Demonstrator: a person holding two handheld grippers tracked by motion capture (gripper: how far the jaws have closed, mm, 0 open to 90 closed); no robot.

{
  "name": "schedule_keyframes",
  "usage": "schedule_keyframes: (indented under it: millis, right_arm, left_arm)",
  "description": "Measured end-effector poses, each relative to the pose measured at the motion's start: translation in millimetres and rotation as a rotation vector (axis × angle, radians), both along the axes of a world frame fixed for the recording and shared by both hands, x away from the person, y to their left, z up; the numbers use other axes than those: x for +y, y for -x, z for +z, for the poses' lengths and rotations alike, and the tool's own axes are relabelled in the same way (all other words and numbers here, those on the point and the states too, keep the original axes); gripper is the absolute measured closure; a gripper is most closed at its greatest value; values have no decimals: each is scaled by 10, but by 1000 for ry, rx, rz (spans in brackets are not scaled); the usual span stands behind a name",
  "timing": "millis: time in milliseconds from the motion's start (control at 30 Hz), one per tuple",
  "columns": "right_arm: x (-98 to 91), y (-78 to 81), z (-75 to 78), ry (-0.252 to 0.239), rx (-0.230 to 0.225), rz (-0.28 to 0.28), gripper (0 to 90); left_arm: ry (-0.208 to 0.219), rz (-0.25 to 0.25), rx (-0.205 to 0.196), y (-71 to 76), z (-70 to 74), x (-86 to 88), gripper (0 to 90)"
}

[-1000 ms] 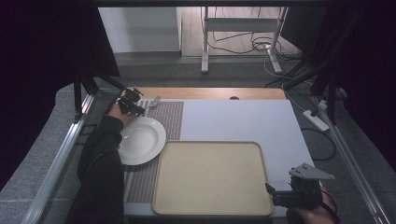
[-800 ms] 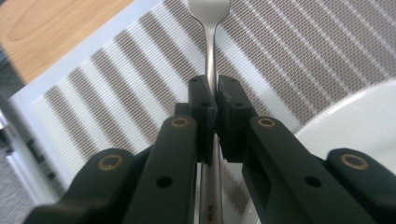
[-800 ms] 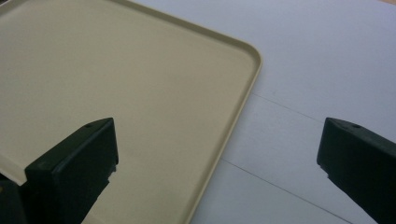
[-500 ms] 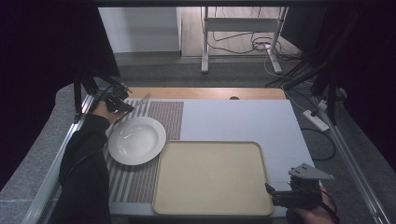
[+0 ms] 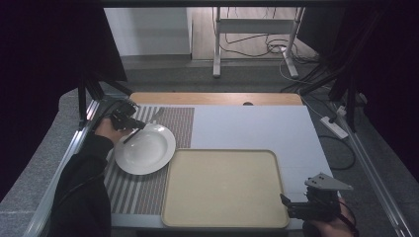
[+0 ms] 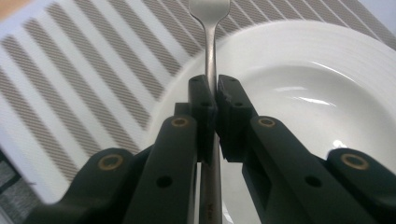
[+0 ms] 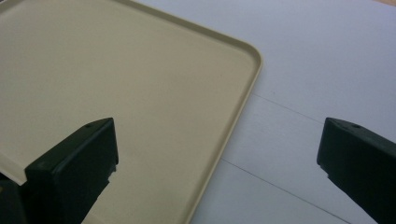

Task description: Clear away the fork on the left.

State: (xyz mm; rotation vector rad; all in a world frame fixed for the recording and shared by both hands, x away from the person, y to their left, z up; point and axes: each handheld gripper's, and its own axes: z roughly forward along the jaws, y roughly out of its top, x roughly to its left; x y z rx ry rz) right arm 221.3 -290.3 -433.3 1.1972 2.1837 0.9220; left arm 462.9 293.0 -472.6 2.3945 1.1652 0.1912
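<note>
My left gripper (image 5: 132, 122) is shut on the handle of a metal fork (image 6: 210, 37). The fork hangs over the far left rim of a white plate (image 5: 144, 149), and its head (image 5: 157, 114) points away over the striped placemat (image 5: 133, 192). In the left gripper view the plate (image 6: 308, 102) lies just beneath the closed jaws (image 6: 214, 91). My right gripper (image 5: 292, 210) rests at the near right corner of the beige tray (image 5: 222, 187). Its jaws stand wide open with nothing between them (image 7: 219, 140), straddling the edge of the tray (image 7: 116, 93).
The tray has nothing on it and sits on a white mat (image 5: 257, 126) that covers the wooden table (image 5: 212, 98). Metal rails (image 5: 375, 177) run along both sides. Cables and a stand's legs (image 5: 257, 34) lie on the floor beyond the table.
My left gripper has carried the fork leftward and then back toward the plate's far left rim. The right gripper has stayed where it was.
</note>
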Motion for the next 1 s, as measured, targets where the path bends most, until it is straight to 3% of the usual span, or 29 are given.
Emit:
schedule_keyframes:
  millis: [433,800,1000]
  right_arm:
    - [9,6,2,6,-2,7,0]
    - [10,15,3,9,-9,14,0]
    - [15,19,4,13,-10,18,0]
  left_arm:
    - [23,-68,16,448,-14,-241,846]
    - [60,-115,20,894,89,-668,845]
    - [63,-127,36,1054,86,-861,844]
